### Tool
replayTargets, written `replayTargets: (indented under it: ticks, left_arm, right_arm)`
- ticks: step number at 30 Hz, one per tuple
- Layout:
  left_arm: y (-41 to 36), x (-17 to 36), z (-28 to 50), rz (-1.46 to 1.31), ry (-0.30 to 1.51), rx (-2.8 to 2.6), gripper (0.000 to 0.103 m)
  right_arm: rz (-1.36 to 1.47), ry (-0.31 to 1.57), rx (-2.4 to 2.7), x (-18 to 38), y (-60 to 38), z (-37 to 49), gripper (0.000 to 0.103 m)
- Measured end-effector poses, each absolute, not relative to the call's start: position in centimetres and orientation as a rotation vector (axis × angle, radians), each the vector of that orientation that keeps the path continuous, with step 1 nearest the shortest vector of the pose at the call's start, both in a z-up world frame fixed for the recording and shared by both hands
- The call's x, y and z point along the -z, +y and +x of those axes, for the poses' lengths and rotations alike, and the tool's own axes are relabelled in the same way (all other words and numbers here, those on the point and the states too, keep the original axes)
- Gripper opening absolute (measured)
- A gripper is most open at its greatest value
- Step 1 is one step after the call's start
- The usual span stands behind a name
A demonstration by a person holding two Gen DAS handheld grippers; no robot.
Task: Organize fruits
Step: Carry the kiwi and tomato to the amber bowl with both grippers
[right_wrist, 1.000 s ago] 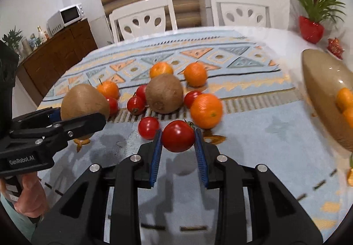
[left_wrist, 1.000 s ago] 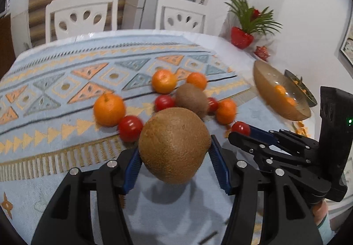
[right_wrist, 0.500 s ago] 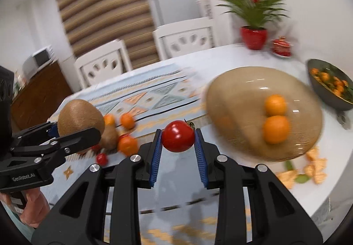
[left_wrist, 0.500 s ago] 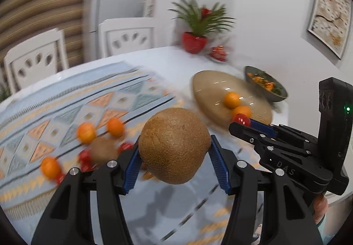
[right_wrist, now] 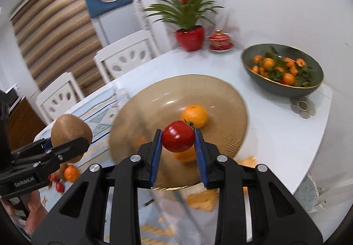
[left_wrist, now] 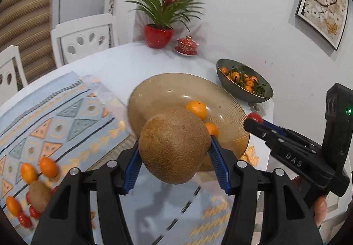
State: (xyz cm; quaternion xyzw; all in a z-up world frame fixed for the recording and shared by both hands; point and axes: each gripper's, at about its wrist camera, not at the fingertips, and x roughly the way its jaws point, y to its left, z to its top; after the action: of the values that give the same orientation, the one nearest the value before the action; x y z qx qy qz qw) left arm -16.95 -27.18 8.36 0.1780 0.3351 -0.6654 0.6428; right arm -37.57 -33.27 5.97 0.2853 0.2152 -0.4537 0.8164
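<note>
My left gripper [left_wrist: 174,152] is shut on a big brown kiwi [left_wrist: 174,145], held in the air at the near edge of a tan glass bowl [left_wrist: 158,90]. Two oranges [left_wrist: 196,109] lie in that bowl. My right gripper [right_wrist: 178,141] is shut on a red tomato [right_wrist: 178,139] and hangs over the near part of the same bowl [right_wrist: 220,95], just in front of an orange [right_wrist: 194,115]. The left gripper with its kiwi [right_wrist: 71,132] shows at the left of the right wrist view. Several loose oranges, tomatoes and a kiwi [left_wrist: 39,195] lie on the patterned cloth [left_wrist: 55,121].
A dark bowl of small oranges with leaves [right_wrist: 282,70] stands at the back right near the table edge. A red potted plant [left_wrist: 158,35] and a red lidded dish [left_wrist: 186,46] stand at the back. White chairs [left_wrist: 86,37] line the far side. Orange peel [left_wrist: 249,154] lies by the tan bowl.
Both grippers have swung right from the fruit pile to the tan bowl, each still holding its fruit. The loose fruit now lies far left.
</note>
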Motion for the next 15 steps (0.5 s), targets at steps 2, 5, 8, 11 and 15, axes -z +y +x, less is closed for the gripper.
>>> replayTargets:
  ticks: [2,5,8,11,15]
  left_arm:
    - [-28.6,-7.8,-17.5,0.416,0.780,1.525,0.056]
    - [-30.3,-6.8,-18.1,0.435,0.800,1.525,0.056]
    - [-31.9,-5.6,-18.6,0.452,0.823,1.517,0.056]
    - [-33.2,-4.9,-18.9,0.465,0.836,1.511,0.056]
    - [-34.5,-3.9,-19.2,0.480,0.848,1.503,0.056]
  right_arm:
    - [0.621,0.463,0.984,-5.6,-34.5,-37.9,0.030]
    - [0.641,0.477,1.003,-4.9,-36.1,-38.3,0.030]
    - [0.646,0.493,1.015,-4.3,-37.2,-38.6,0.030]
    - [0.645,0.510,1.027,-3.6,-38.1,-38.5,0.030]
    - [0.660,0.530,1.038,-2.6,-39.4,-38.7,0.030]
